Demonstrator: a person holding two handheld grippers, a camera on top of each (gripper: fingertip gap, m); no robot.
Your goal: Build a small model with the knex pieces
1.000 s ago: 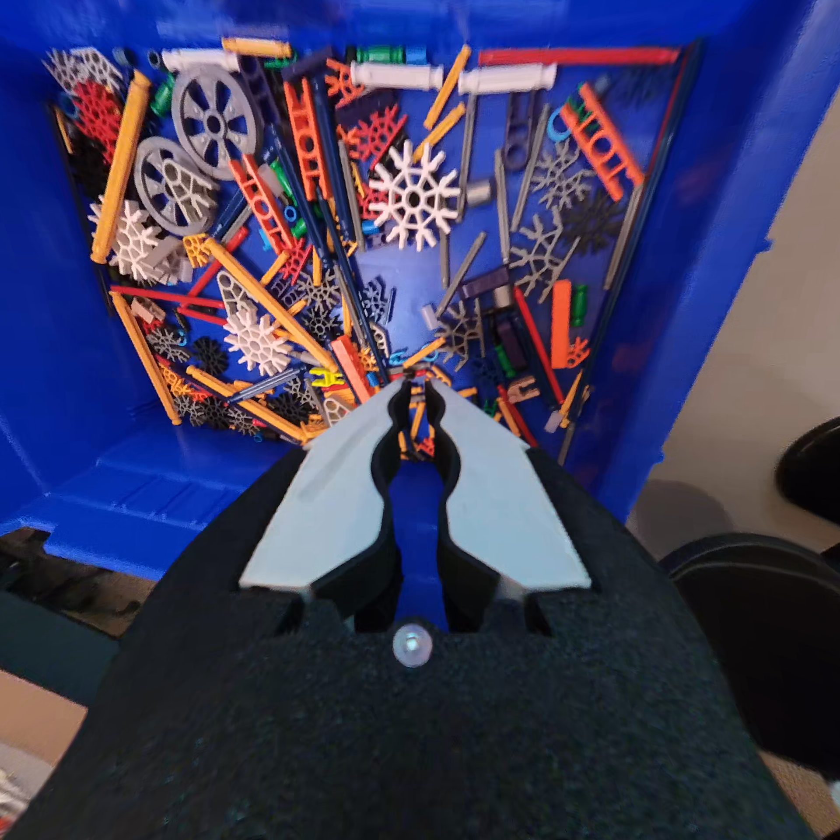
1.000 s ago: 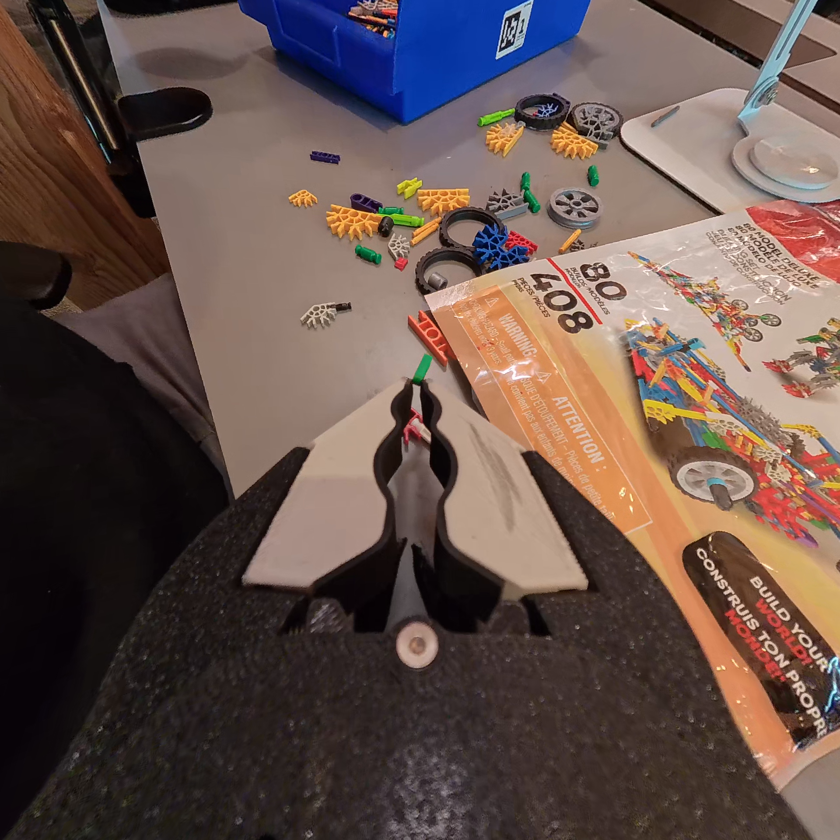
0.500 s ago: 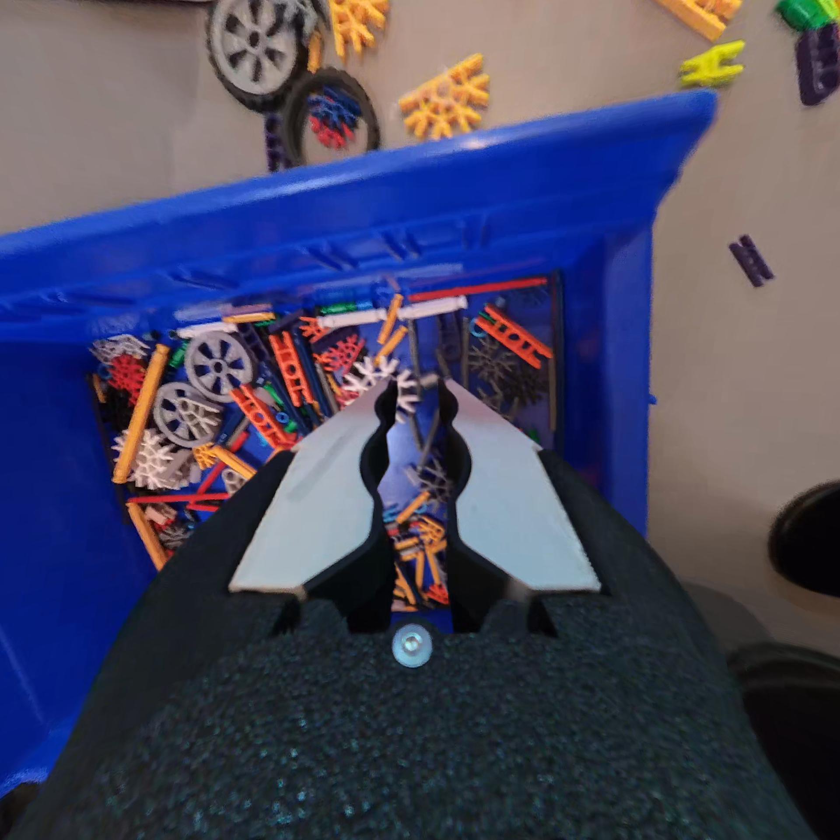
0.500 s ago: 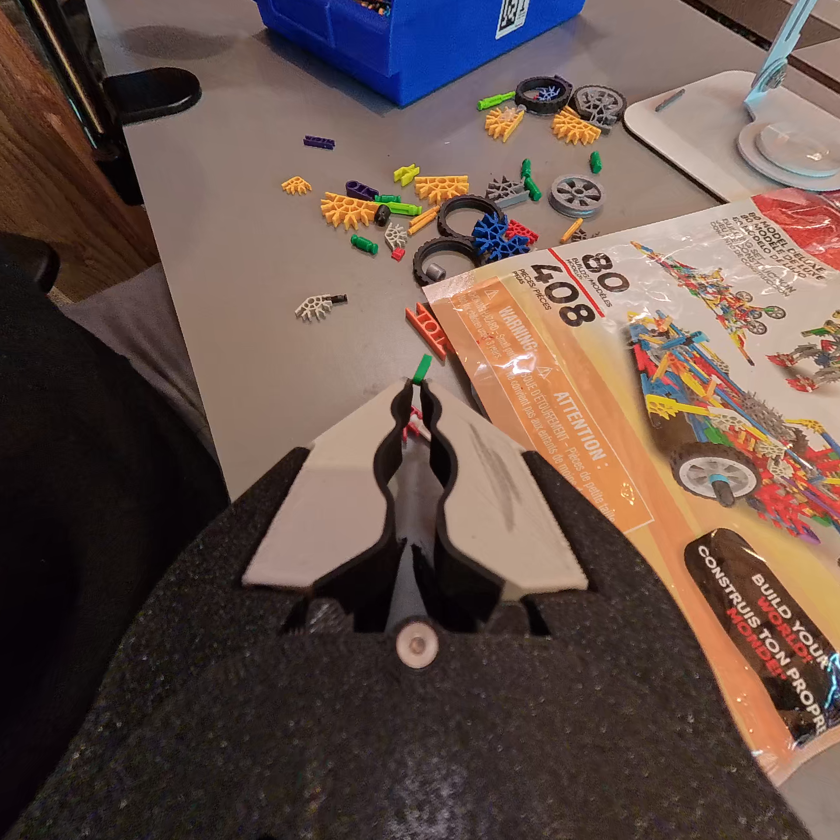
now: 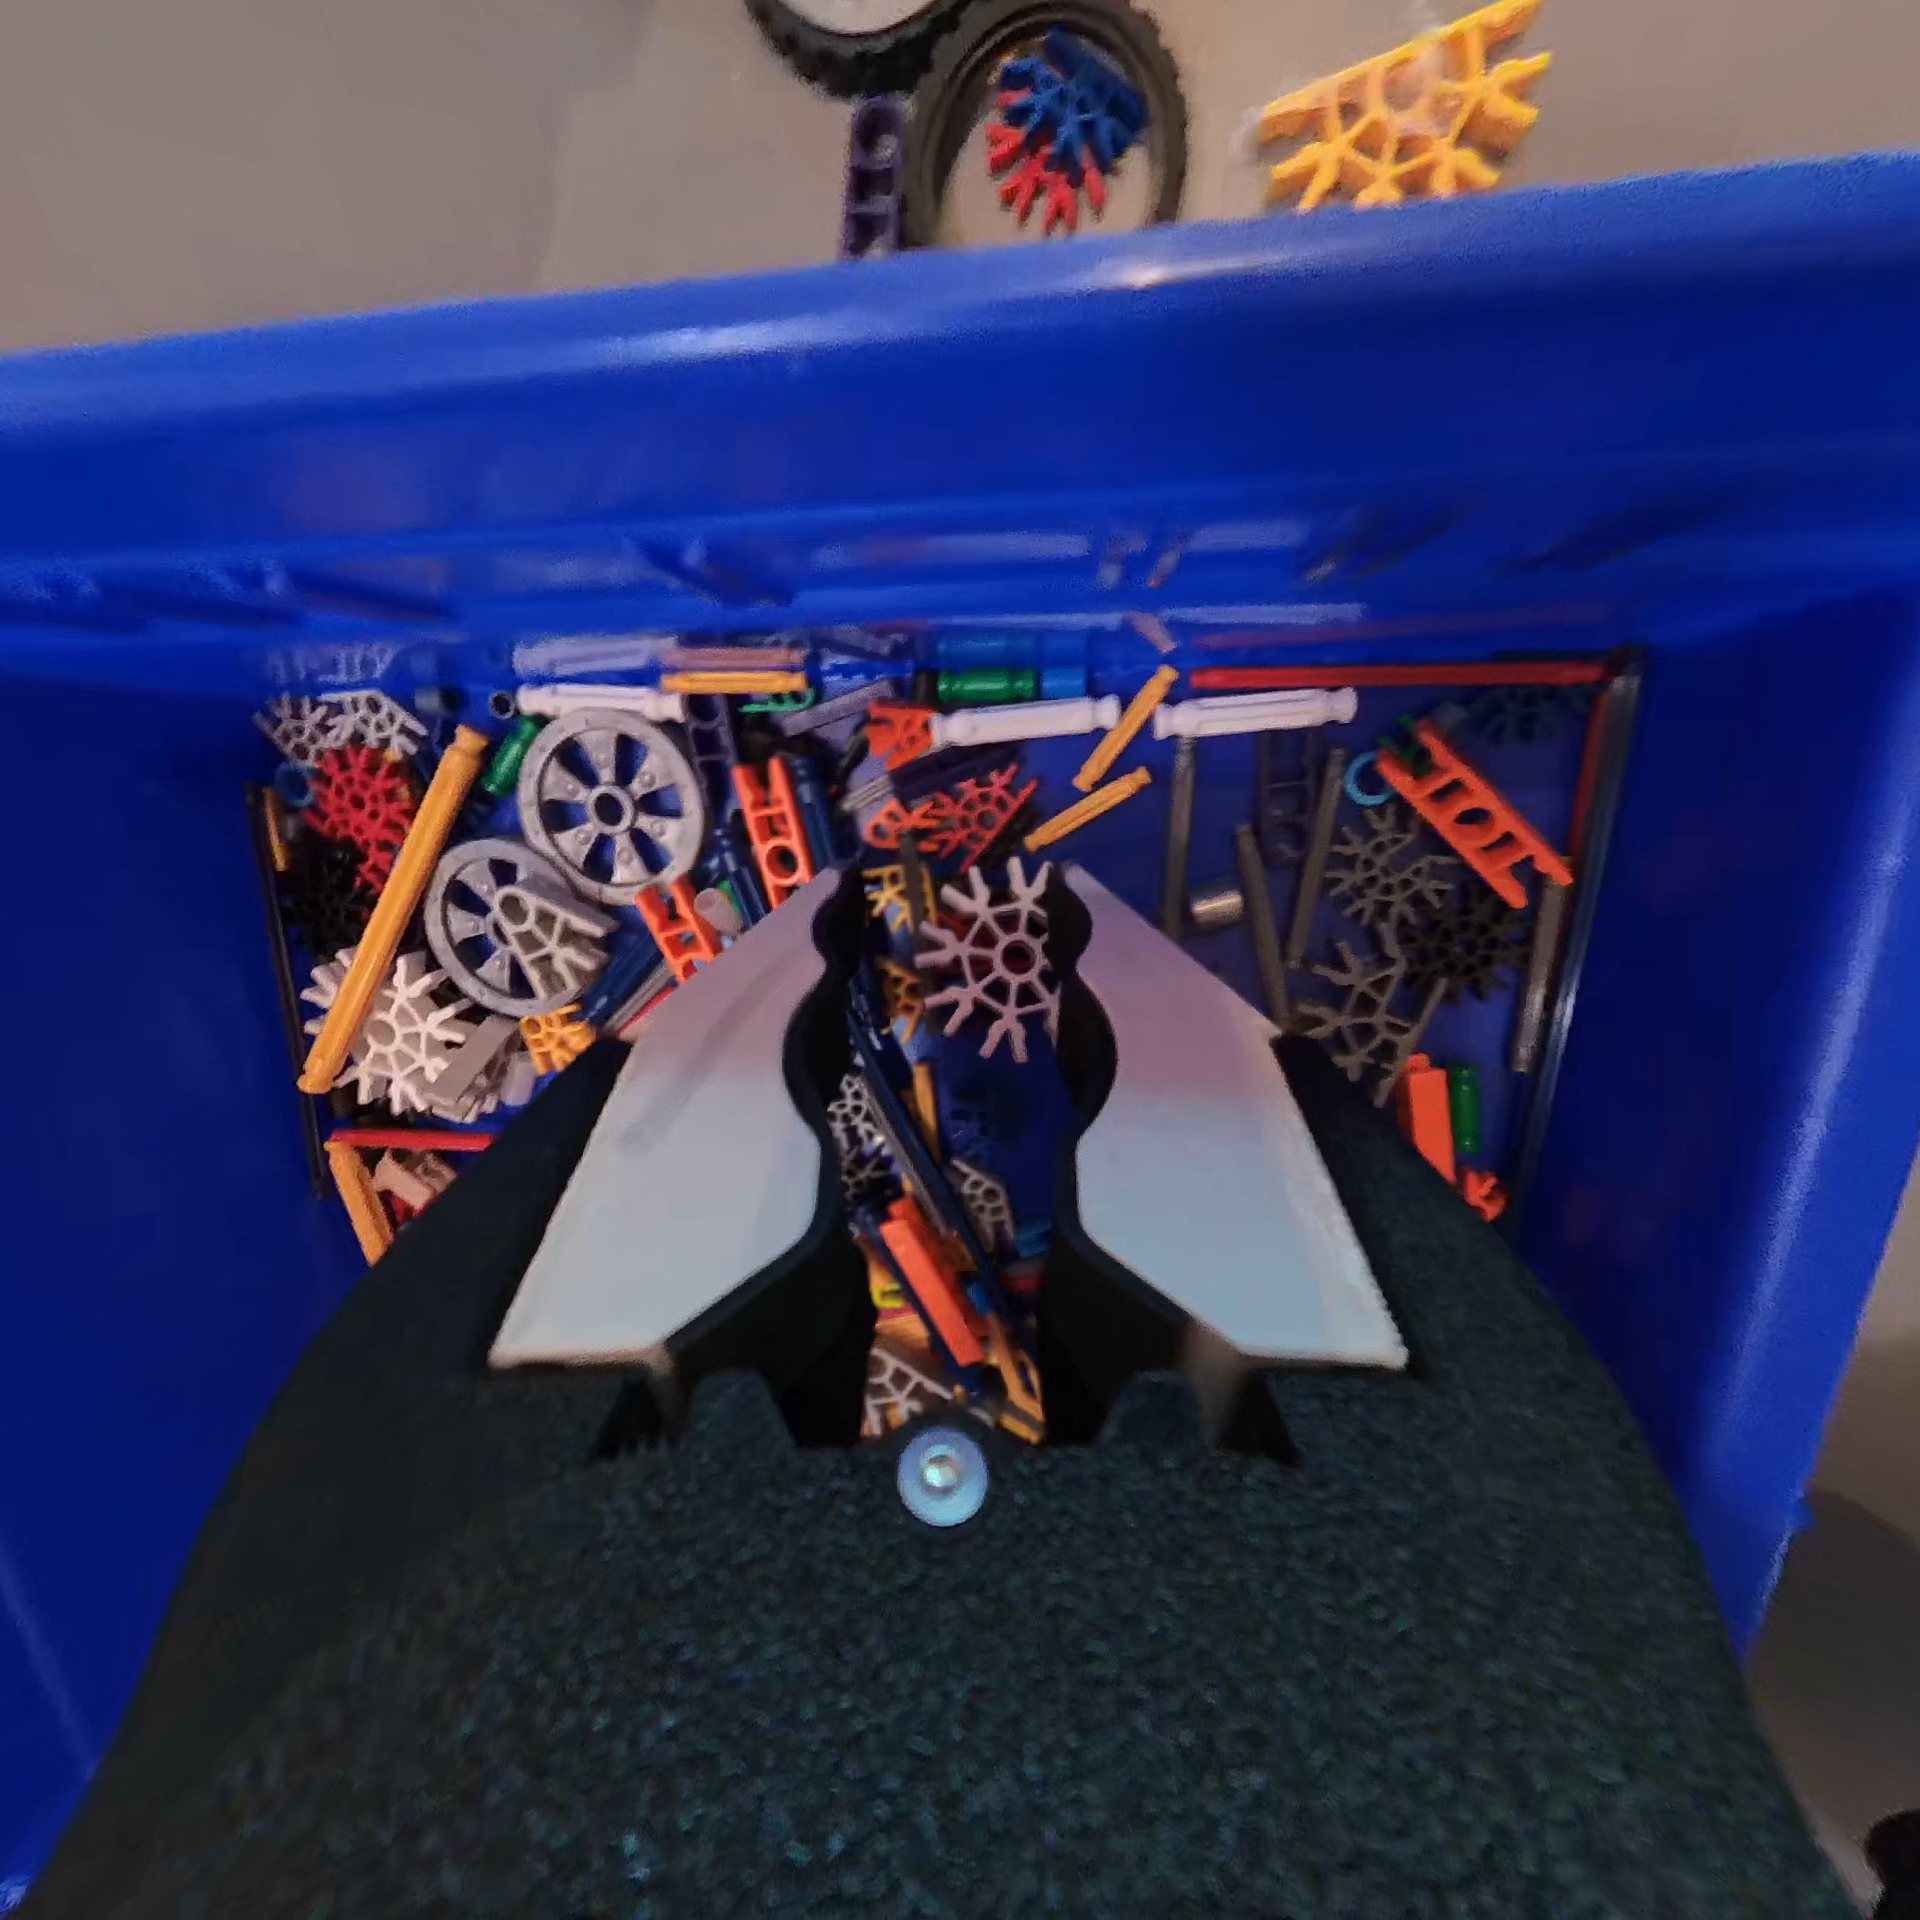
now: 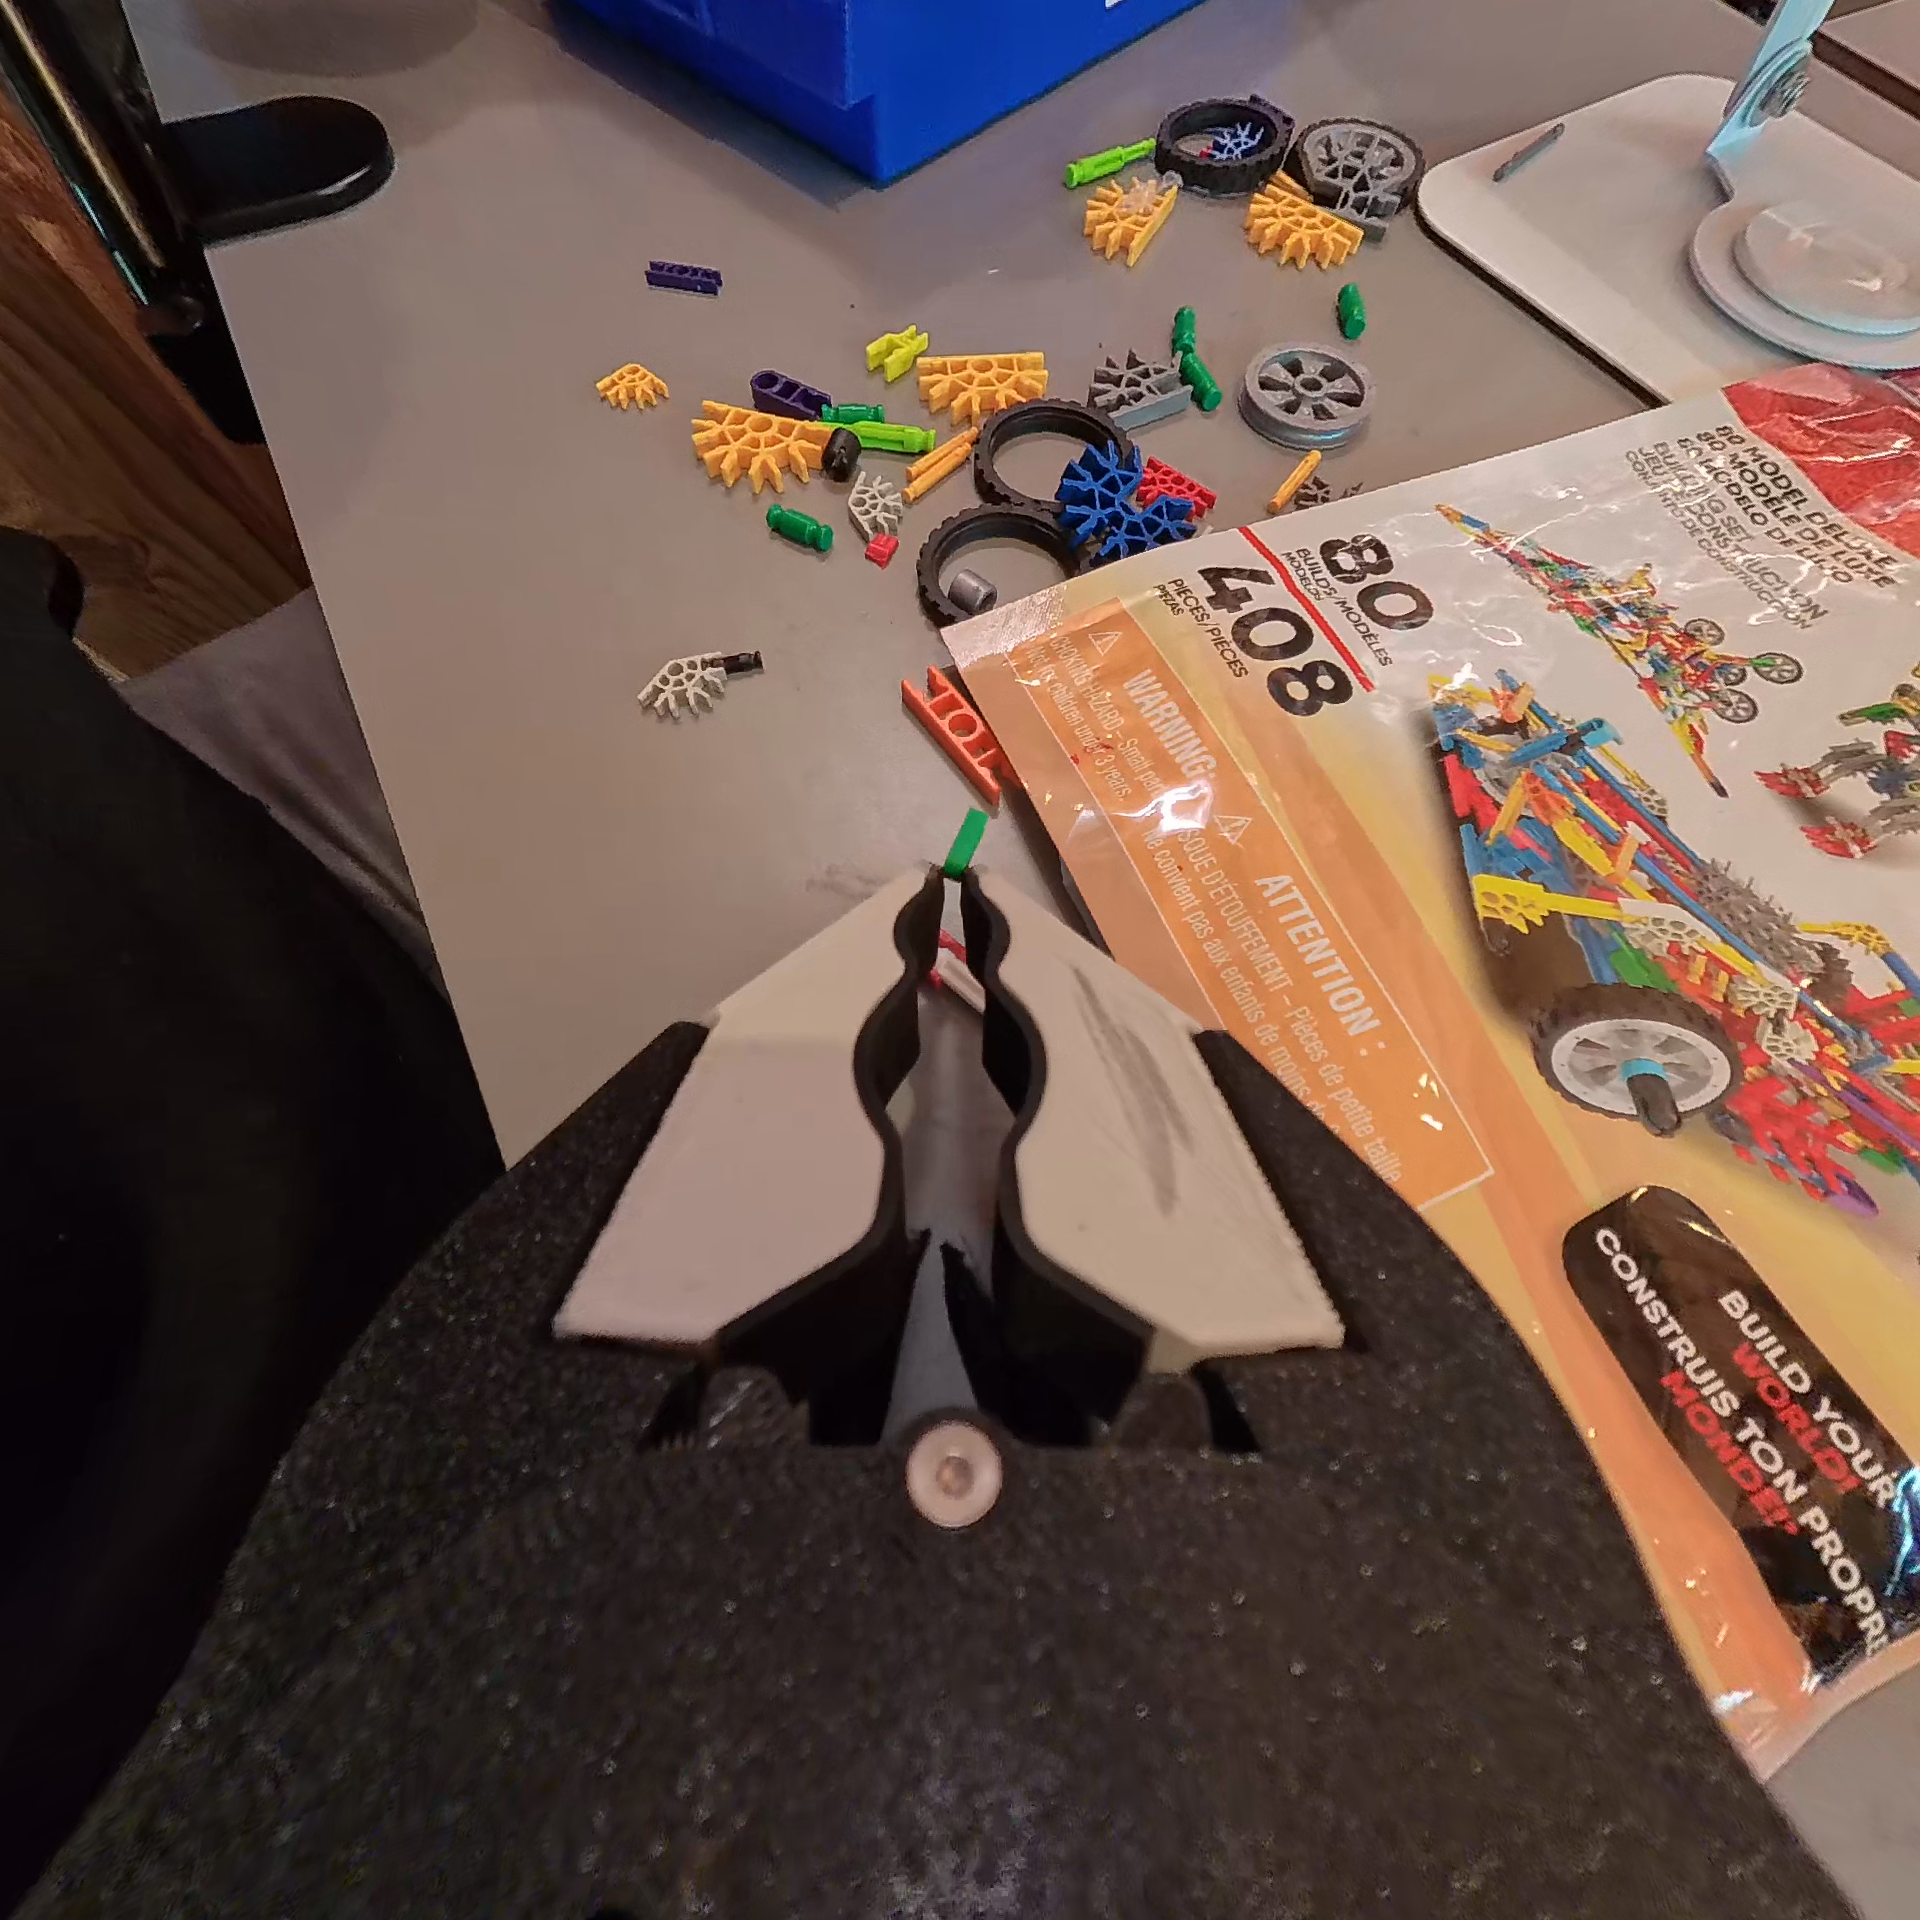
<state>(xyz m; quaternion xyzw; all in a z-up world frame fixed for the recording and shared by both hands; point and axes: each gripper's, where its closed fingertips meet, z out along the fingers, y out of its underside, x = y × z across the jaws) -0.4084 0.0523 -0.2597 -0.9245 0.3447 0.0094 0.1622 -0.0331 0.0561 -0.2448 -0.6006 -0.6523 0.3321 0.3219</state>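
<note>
Over the last second the left tool (image 5: 951, 894) has gone from nearly closed to well spread. Its view has swung from the near end of the bin (image 5: 935, 436), up past the far wall, and back down over the heap of parts. Its jaws now stand wide apart and grip nothing. The white snowflake connector (image 5: 992, 961) shows in the gap between them, close to the right fingertip. The picture is blurred and does not show whether either fingertip touches it or how far above the heap the tool hangs. A long dark blue rod (image 5: 914, 1132) runs slantwise under the gap, with orange and yellow pieces below it. Two grey wheels (image 5: 611, 805) lie off to the left of the tool. Grey rods and dark connectors lie off to its right.

The right tool (image 6: 954, 883) has hardly shifted and keeps its jaws pinched on a thin green rod (image 6: 966, 840), whose end pokes out past the fingertips. Something small and red shows behind the pinch; I cannot tell what it is. The tool hangs over the grey counter (image 6: 520, 540), just beside the corner of the printed plastic bag (image 6: 1455, 935). An orange ladder piece (image 6: 951, 727) lies a little ahead of the rod, half tucked under the bag's edge. Loose connectors, tyres and wheels are scattered farther off towards the bin
</note>
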